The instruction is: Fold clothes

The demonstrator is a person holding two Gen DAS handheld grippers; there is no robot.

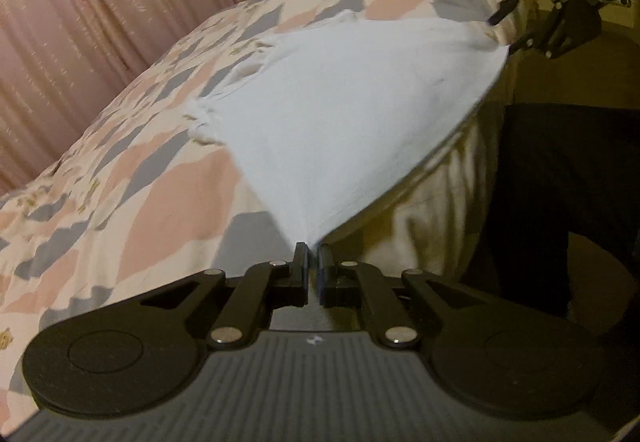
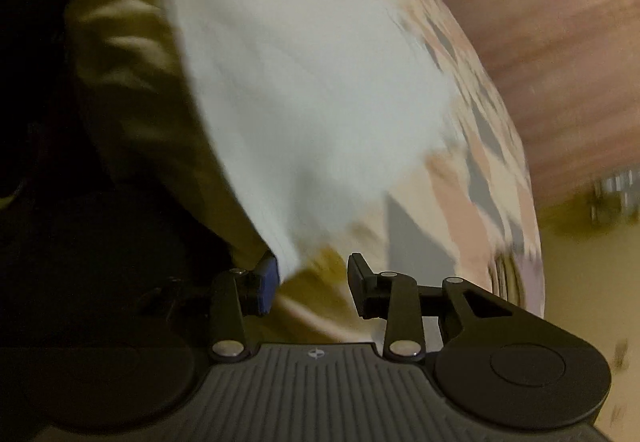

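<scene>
White garment (image 1: 352, 114) lies spread on the patterned bedspread (image 1: 132, 178), near edge at the bed side. Left gripper (image 1: 314, 262) is pinched tight on its near corner, cloth fanning out from the jaws. Right gripper (image 2: 312, 274) has jaws spread wide, the other corner just touching one blue pad (image 2: 267, 284), not clamped. Right view is motion-blurred. Risk: with one corner loose, pulling from the left likely drags the garment skewed or bunches it, and the fold goes crooked.
</scene>
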